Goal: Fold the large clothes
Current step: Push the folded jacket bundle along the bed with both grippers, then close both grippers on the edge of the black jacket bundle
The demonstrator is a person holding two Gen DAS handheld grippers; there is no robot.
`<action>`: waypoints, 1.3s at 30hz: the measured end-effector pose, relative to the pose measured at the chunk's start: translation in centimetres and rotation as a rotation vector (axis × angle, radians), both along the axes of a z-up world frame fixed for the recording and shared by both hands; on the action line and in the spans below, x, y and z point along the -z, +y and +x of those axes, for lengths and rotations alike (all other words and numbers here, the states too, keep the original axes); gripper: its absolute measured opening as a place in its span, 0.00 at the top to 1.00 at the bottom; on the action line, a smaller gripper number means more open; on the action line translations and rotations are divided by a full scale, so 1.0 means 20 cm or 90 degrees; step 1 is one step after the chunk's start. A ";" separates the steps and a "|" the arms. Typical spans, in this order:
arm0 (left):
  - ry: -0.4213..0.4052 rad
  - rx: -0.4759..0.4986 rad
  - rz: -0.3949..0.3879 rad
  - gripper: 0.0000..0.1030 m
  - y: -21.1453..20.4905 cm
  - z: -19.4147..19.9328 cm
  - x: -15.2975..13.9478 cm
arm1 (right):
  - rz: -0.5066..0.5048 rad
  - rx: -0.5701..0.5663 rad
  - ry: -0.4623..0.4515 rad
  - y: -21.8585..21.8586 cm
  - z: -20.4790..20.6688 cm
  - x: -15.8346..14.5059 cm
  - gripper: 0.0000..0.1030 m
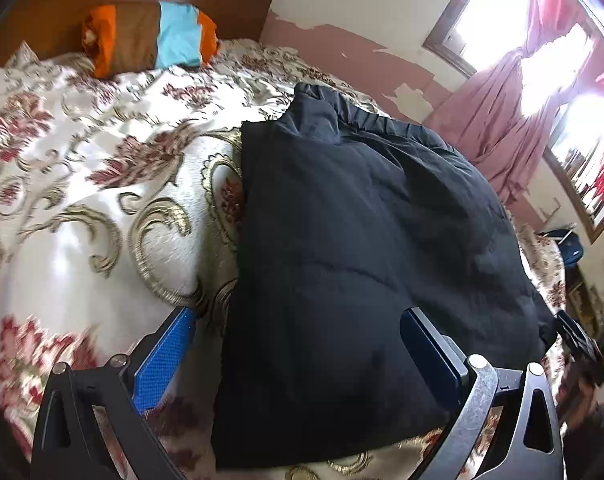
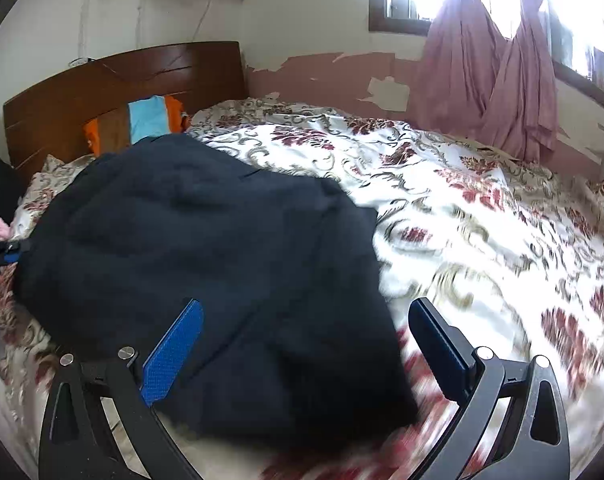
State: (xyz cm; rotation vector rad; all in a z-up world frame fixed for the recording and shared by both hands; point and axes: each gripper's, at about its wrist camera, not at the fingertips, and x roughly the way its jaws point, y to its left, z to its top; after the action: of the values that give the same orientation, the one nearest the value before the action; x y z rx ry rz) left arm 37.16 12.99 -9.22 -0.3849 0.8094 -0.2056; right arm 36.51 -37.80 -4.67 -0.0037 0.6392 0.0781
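A large black padded garment (image 1: 374, 248) lies in a folded heap on the bed, resting on a cream satin bedspread with red flowers and gold scrolls (image 1: 81, 184). In the left wrist view the left claw (image 1: 297, 322) hangs low over the near end of the garment with its two fingers spread wide; the blue-padded left finger (image 1: 169, 356) is over the bedspread just beside the garment's edge, and the other finger (image 1: 430, 344) is over the dark fabric, with nothing pinched between them. In the right wrist view the right claw (image 2: 306, 316) is likewise spread open above the near corner of the same garment (image 2: 205, 264); one blue pad (image 2: 177, 348) is over the cloth and the opposite finger (image 2: 438, 340) is over the bedspread (image 2: 482, 216) beside it. Whether the fingers touch the fabric cannot be told. At the head of the bed an orange, brown and light-blue striped pillow (image 1: 149, 38) leans against a brown wooden headboard (image 2: 113, 80). Pink curtains (image 2: 498, 80) hang by the bright windows behind the bed.
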 end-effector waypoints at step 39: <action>0.044 0.105 -0.108 0.00 0.07 0.25 0.16 | 0.227 -0.149 0.188 -0.12 0.69 0.42 0.01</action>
State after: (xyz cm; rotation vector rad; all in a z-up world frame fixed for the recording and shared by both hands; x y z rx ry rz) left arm 42.15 14.37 -12.36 -0.4877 0.8953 -0.4192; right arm 50.41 -40.17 -13.15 0.2826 0.9113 0.4236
